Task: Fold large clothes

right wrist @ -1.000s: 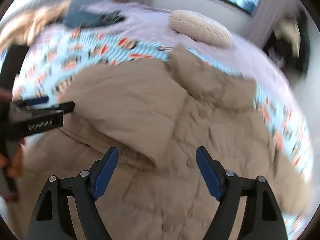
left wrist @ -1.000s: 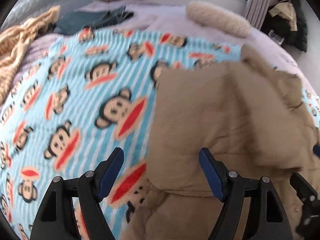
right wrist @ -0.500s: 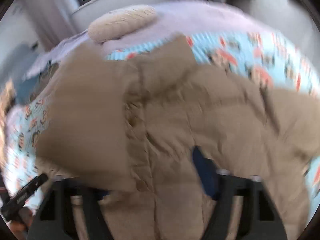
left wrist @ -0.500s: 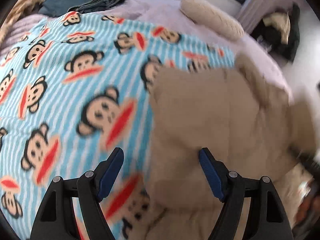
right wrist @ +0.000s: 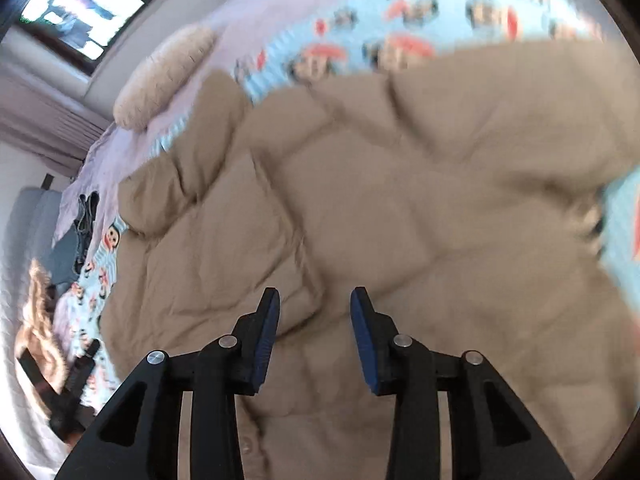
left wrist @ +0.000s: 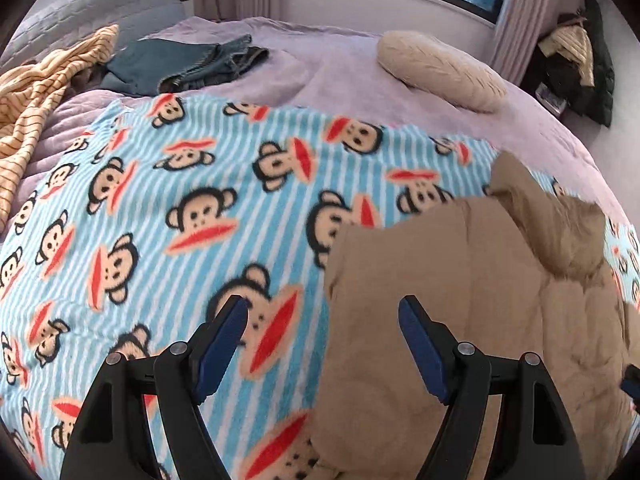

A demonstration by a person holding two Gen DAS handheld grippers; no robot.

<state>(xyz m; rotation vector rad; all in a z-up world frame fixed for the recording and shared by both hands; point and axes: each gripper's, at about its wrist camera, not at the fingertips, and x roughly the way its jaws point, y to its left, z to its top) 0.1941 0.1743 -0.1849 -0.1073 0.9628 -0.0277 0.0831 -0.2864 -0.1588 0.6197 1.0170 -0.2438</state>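
Observation:
A large tan padded jacket point(left wrist: 460, 300) lies on a blue striped monkey-print blanket point(left wrist: 180, 200) on the bed. It fills the right wrist view point(right wrist: 380, 200), one part folded over its left side. My left gripper point(left wrist: 322, 312) is wide open and empty above the jacket's left edge. My right gripper point(right wrist: 314, 300) is partly closed, empty, over the jacket's middle. The left gripper also shows at the lower left of the right wrist view point(right wrist: 76, 376).
A cream pillow point(left wrist: 440, 68), folded jeans point(left wrist: 188, 64) and a striped yellow blanket point(left wrist: 36, 92) lie on the purple bed cover at the back. Dark clothes point(left wrist: 576, 56) are piled at the right by the window.
My right gripper swung right over the jacket, tilted, and its jaws narrowed. My left gripper drew back left; more blanket shows.

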